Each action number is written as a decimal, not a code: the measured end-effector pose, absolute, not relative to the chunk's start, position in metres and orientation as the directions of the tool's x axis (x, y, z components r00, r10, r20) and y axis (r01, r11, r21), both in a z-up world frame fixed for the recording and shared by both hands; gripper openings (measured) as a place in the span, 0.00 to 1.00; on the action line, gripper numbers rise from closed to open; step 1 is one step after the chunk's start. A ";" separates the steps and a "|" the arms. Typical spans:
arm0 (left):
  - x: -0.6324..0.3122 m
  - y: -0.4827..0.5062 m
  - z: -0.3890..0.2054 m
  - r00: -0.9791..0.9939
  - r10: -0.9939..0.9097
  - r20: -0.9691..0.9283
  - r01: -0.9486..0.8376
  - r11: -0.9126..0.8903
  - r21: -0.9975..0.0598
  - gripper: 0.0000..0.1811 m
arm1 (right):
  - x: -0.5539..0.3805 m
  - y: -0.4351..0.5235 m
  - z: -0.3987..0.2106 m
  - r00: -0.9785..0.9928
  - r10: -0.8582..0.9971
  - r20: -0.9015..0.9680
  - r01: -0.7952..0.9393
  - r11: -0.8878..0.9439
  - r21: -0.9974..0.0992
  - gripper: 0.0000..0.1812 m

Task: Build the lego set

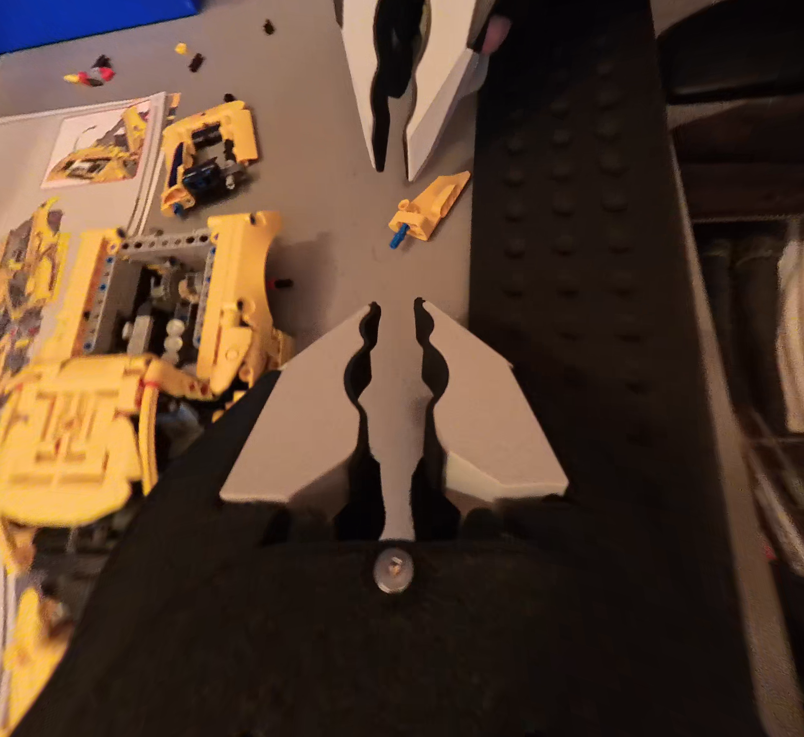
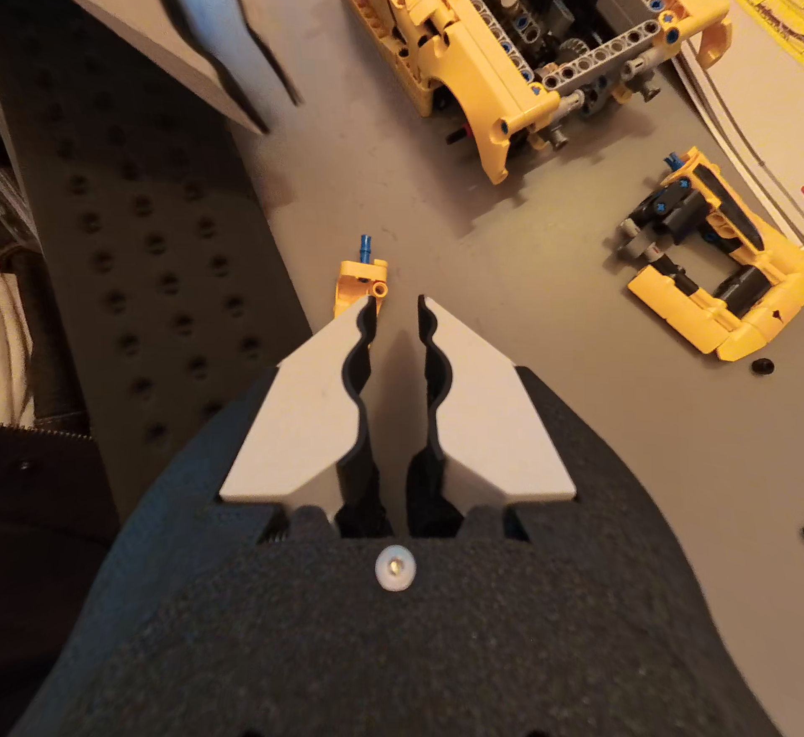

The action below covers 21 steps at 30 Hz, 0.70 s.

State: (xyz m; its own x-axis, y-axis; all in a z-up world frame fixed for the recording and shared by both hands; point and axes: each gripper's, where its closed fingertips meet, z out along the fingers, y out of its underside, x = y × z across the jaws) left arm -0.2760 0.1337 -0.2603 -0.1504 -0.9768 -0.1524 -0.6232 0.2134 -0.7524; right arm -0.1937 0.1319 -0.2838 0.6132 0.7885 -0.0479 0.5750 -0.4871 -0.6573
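Both claws released, nothing gripped. Left claw (image 1: pixel 396 303) & right claw (image 2: pixel 396 298) face each other over grey desk (image 1: pixel 348 203). Small yellow piece (image 1: pixel 428 207) w/ blue pin lies between them, just beside the right claw's tip. Big yellow model (image 2: pixel 500 33) sits apart.

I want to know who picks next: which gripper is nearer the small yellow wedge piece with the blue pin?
Right. The right gripper has its open fingertips right at the small yellow wedge piece, one finger overlapping it. The left gripper is open too, farther back over bare table.
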 end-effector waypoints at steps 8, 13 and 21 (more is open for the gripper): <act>-0.240 0.123 -0.272 -0.319 -0.946 -0.053 -0.624 0.251 -0.740 0.12 | -0.190 0.132 -0.280 0.615 0.787 -0.043 0.564 -0.478 -0.674 0.10; -0.230 0.125 -0.281 -0.333 -0.940 -0.074 -0.643 0.284 -0.711 0.12 | -0.190 0.131 -0.281 0.608 0.793 -0.049 0.562 -0.473 -0.679 0.10; -0.221 0.124 -0.292 -0.343 -0.935 -0.087 -0.653 0.304 -0.694 0.04 | -0.192 0.126 -0.278 0.584 0.811 -0.031 0.570 -0.436 -0.696 0.10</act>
